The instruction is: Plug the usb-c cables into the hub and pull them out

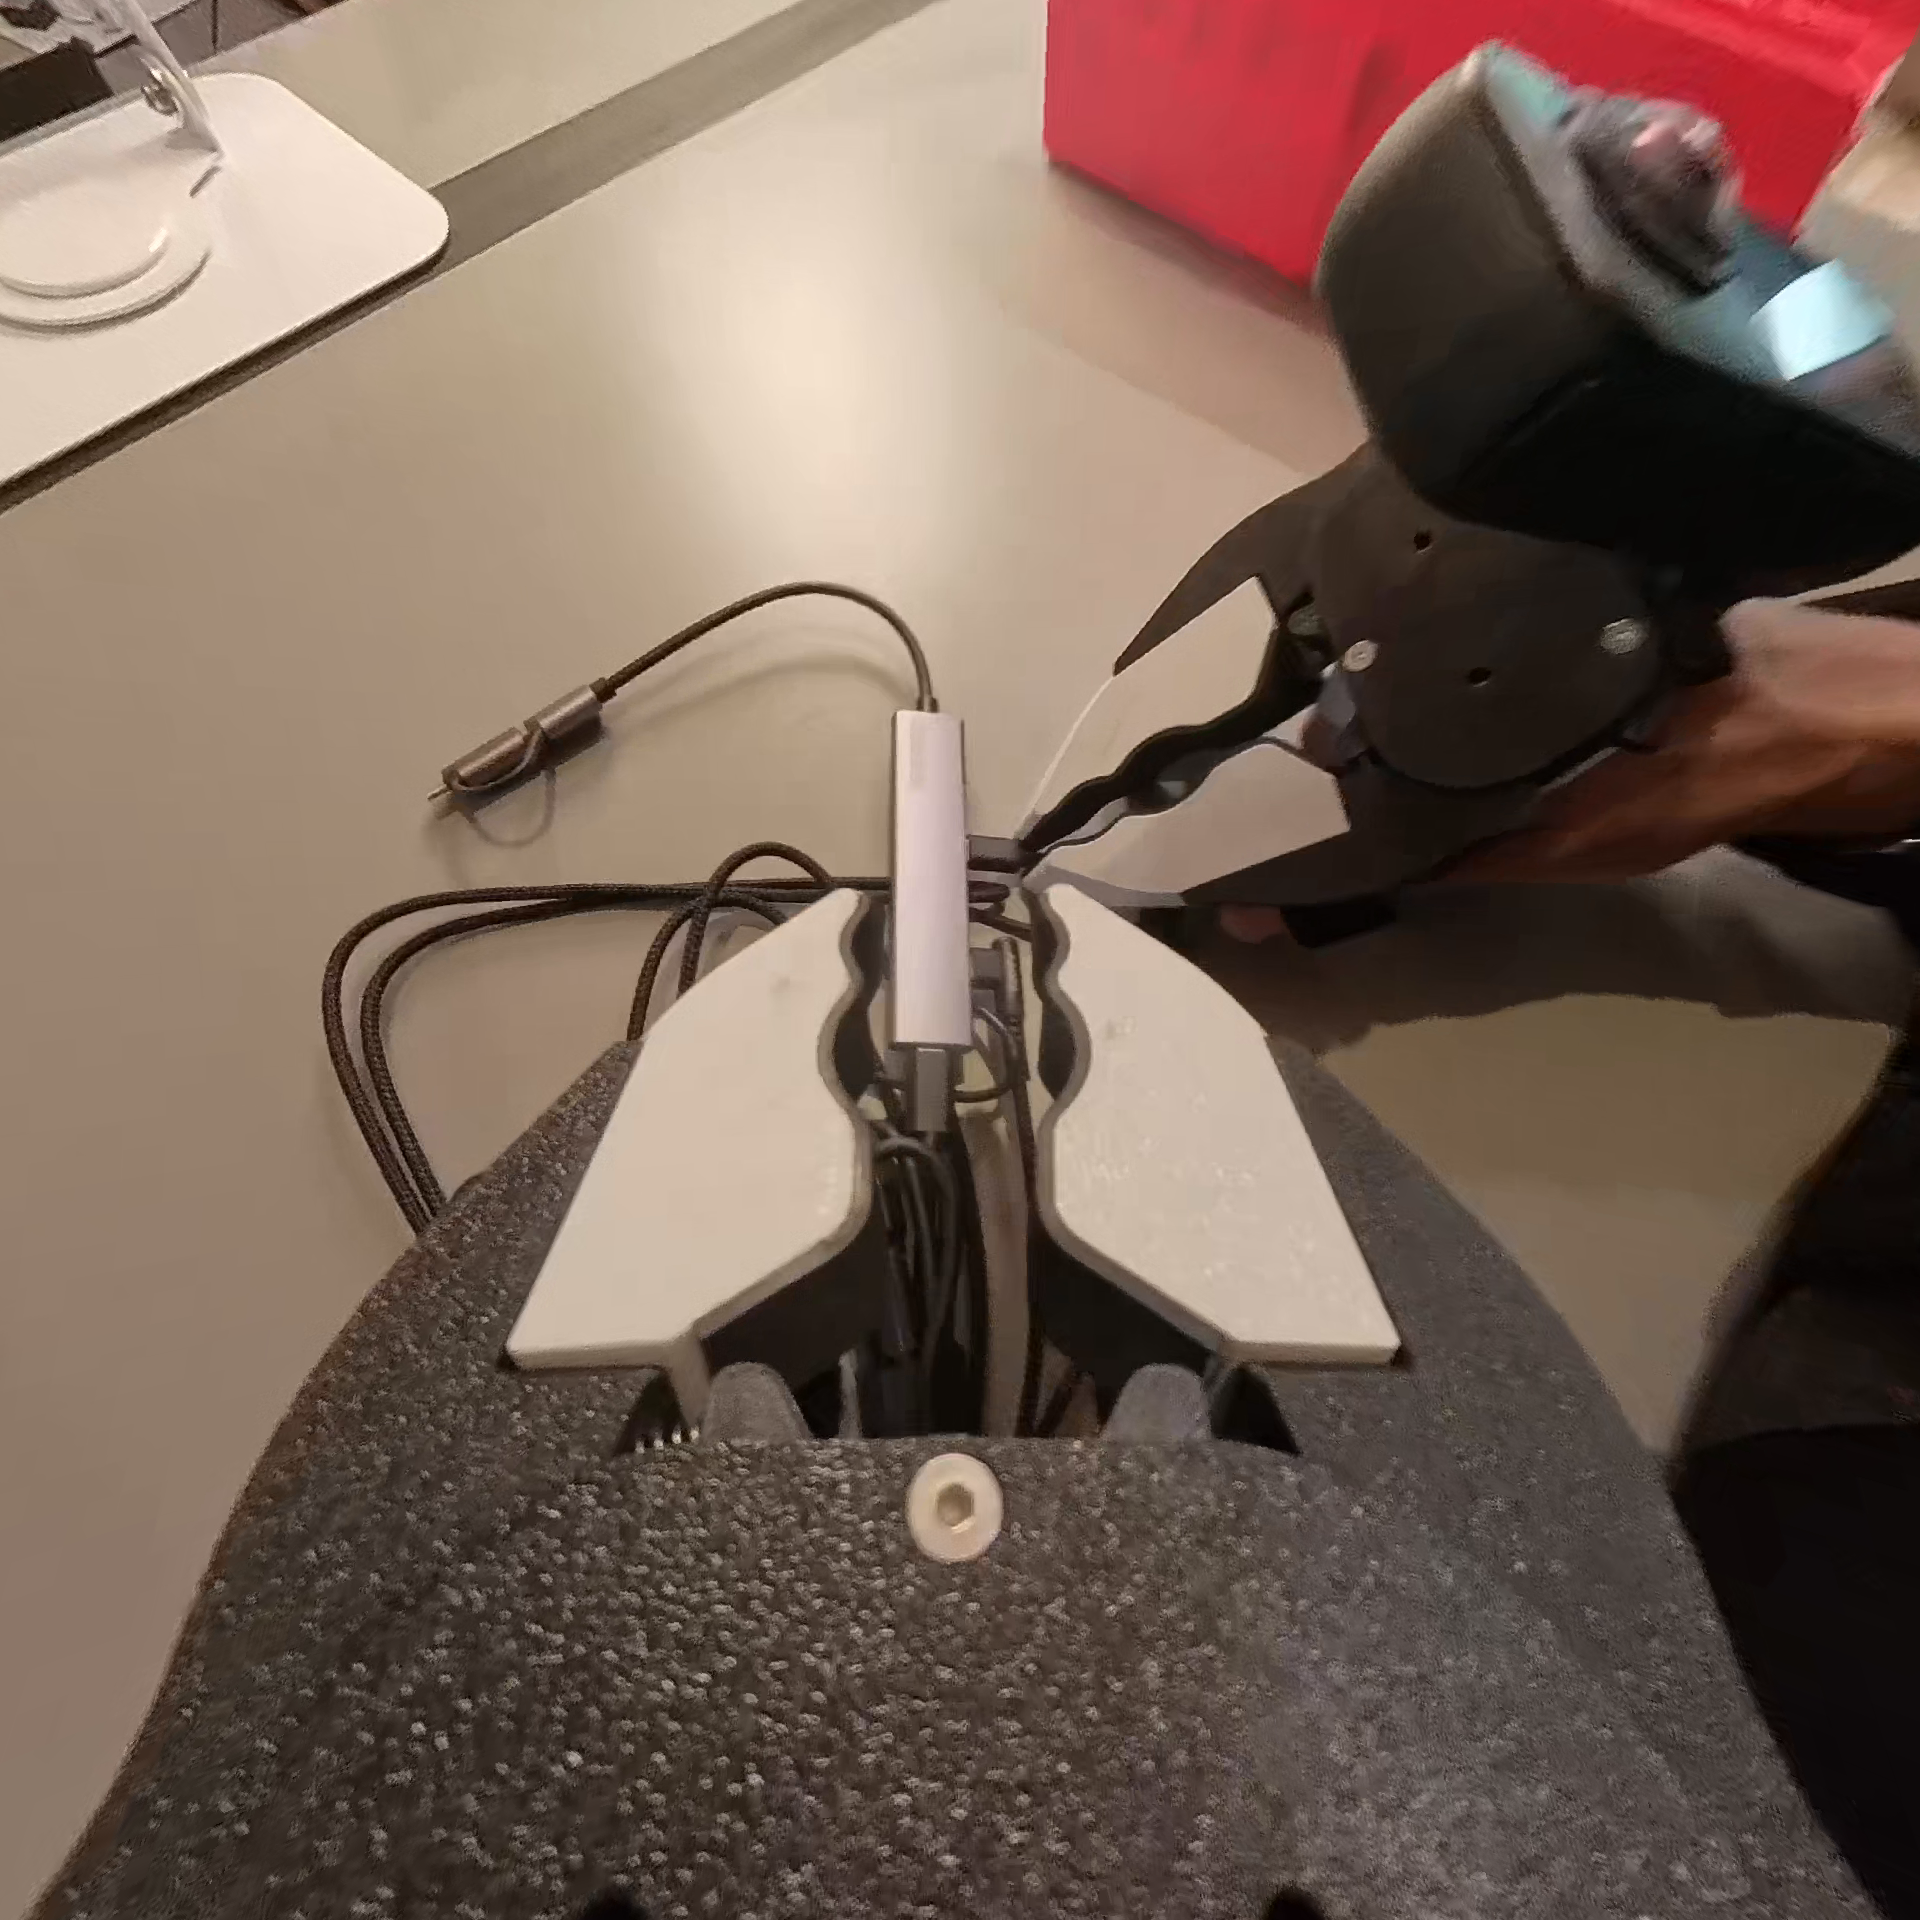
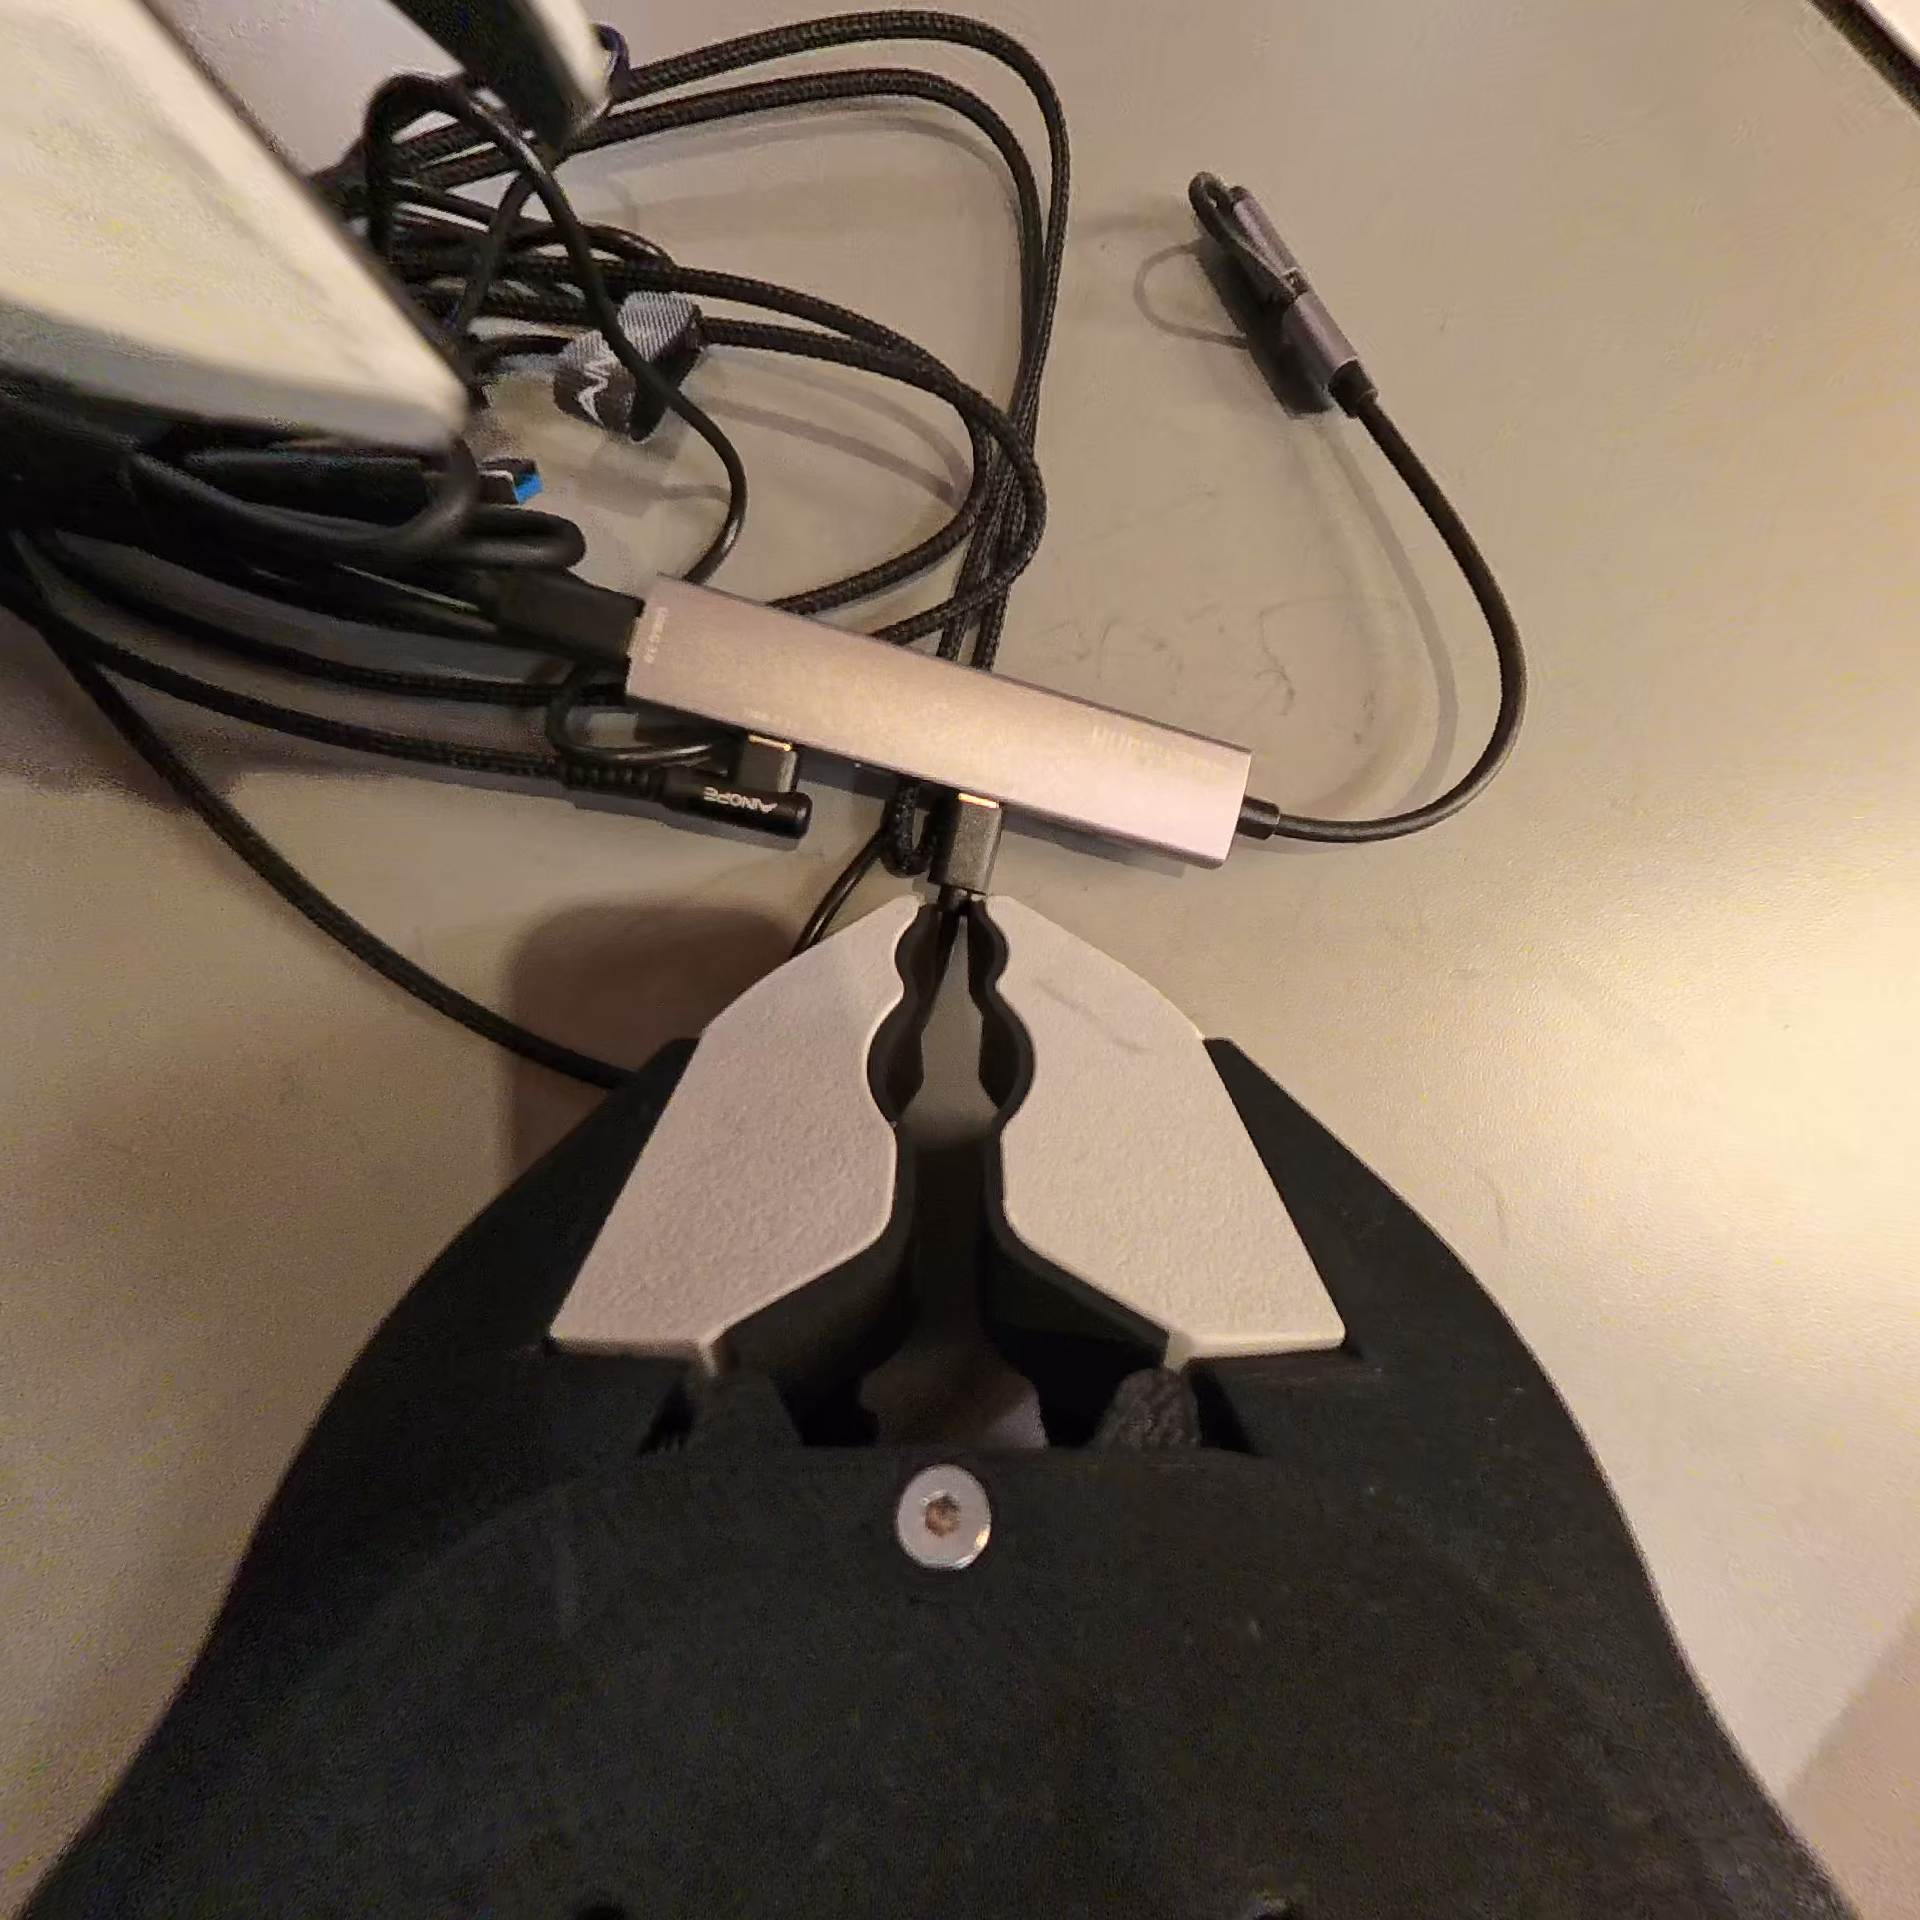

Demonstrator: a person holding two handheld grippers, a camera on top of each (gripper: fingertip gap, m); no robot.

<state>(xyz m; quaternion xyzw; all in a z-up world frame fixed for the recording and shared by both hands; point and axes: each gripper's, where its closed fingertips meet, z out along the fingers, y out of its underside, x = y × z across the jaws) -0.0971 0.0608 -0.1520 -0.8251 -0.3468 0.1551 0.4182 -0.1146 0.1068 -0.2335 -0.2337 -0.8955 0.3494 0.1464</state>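
Hub (image 2: 935, 727) lies flat on the pale surface (image 2: 1558, 1039), its far end bracketed by the left claw (image 1: 954, 920) — fingers set along both long sides without clearly touching, probably to brace the body against a sideways pull; whether it truly clamps, I cannot tell. The right claw (image 2: 956, 906) comes in square to the side ports, tips pinched on the cord just behind the usb-c plug (image 2: 974, 836) seated there. Loose braided cables (image 2: 935, 416) pile beyond.
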